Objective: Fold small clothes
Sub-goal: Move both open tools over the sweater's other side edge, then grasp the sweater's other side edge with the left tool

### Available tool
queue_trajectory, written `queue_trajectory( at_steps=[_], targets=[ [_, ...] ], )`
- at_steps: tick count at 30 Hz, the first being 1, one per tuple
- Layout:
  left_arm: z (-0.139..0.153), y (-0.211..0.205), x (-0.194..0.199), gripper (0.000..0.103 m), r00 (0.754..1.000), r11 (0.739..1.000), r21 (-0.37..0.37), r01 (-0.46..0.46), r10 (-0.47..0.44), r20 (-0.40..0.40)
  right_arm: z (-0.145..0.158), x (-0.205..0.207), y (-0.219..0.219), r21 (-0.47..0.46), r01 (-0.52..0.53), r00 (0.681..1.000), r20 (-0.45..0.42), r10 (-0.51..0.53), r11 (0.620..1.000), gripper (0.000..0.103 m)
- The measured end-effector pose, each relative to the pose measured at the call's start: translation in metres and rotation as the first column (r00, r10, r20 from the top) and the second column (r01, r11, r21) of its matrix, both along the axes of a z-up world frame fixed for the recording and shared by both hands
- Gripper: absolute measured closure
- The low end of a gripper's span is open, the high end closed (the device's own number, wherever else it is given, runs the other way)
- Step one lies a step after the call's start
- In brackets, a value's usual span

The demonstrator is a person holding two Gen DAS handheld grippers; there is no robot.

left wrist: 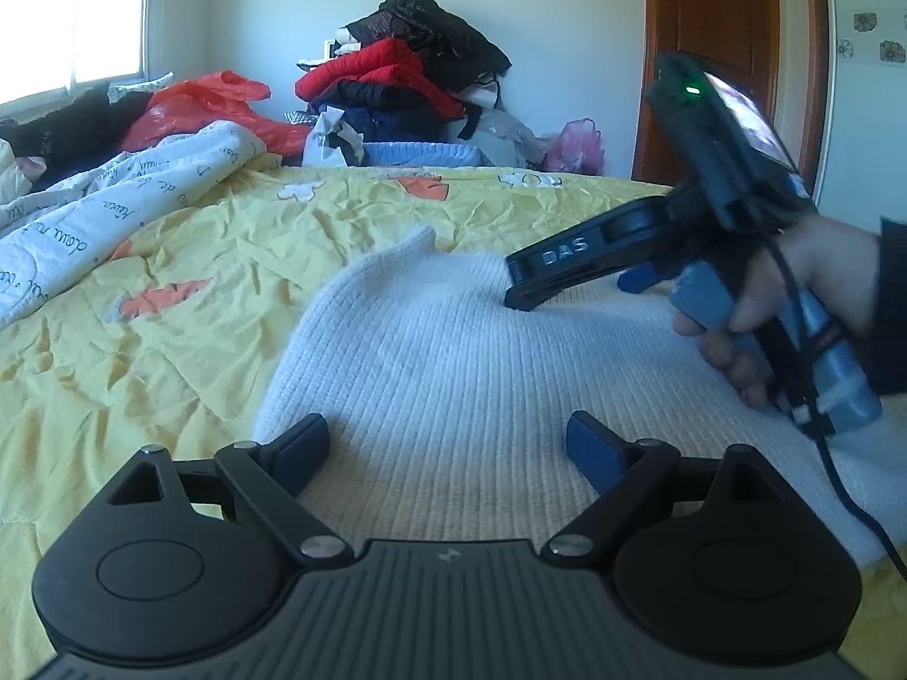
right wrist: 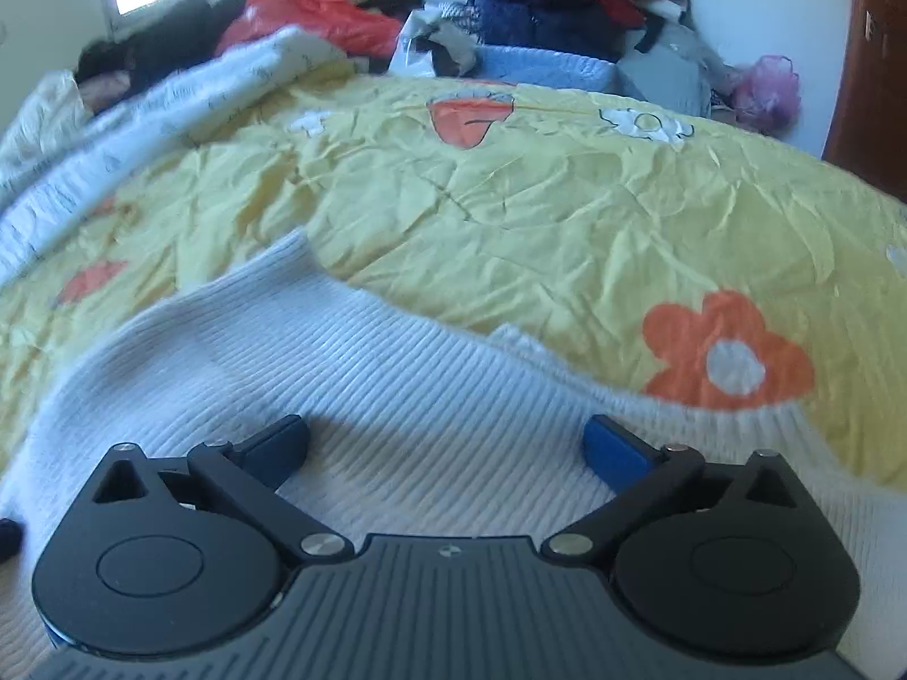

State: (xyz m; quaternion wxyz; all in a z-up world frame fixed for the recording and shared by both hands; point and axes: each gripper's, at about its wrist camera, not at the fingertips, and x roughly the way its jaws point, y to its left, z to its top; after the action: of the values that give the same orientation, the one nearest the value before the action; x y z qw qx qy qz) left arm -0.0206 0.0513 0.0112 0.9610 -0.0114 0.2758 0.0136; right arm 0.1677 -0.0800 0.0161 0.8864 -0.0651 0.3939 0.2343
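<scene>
A white ribbed knit garment (left wrist: 453,340) lies spread on the yellow bedspread (left wrist: 198,260). In the left wrist view my left gripper (left wrist: 448,442) hovers just over its near part, open, with only knit fabric showing between the blue pads. A hand holds my right gripper (left wrist: 572,290) at the right of that view, its fingers low over the garment's far edge. In the right wrist view the right gripper (right wrist: 448,447) stands open over the garment (right wrist: 397,374), nothing pinched. The garment's far edge curves across the bedspread (right wrist: 567,215).
A white quilt with script (left wrist: 85,226) is bunched at the left of the bed. Behind the bed are a pile of red and dark clothes (left wrist: 408,79) and a red plastic bag (left wrist: 198,107). A wooden door (left wrist: 725,28) stands at the right, a bright window (left wrist: 73,17) at the left.
</scene>
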Motion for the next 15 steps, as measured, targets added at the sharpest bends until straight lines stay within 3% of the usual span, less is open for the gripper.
queue_trajectory(
  at_steps=[3,5,7,9,11,15],
  targets=[
    [0.0,0.002,-0.006,0.011,1.0,1.0,-0.006,0.004,-0.004,0.012,0.0,-0.004,-0.003,0.016,0.0,1.0,0.005,0.0,1.0,0.002],
    [0.006,0.007,-0.022,0.011,0.999,0.999,-0.031,-0.009,0.01,0.05,0.008,-0.014,-0.017,0.059,0.032,0.999,0.024,-0.034,0.998,0.012],
    [0.015,0.016,-0.048,0.01,0.994,0.996,-0.087,-0.022,0.031,0.107,0.02,-0.03,-0.032,0.1,0.05,0.997,0.045,-0.055,0.994,0.013],
    [0.021,0.029,-0.071,0.01,0.989,0.985,-0.164,-0.048,0.07,0.129,0.03,-0.054,-0.05,0.152,0.004,0.996,0.086,-0.018,0.988,0.007],
    [0.021,0.046,-0.087,0.01,0.989,0.953,-0.291,-0.081,0.113,0.096,0.034,-0.078,-0.063,0.13,-0.021,0.992,0.126,0.005,0.991,0.006],
    [0.008,0.079,-0.087,0.01,0.984,0.835,-0.522,-0.173,0.173,-0.05,0.026,-0.104,-0.075,0.02,-0.063,0.983,0.171,0.059,0.998,0.005]
  ],
)
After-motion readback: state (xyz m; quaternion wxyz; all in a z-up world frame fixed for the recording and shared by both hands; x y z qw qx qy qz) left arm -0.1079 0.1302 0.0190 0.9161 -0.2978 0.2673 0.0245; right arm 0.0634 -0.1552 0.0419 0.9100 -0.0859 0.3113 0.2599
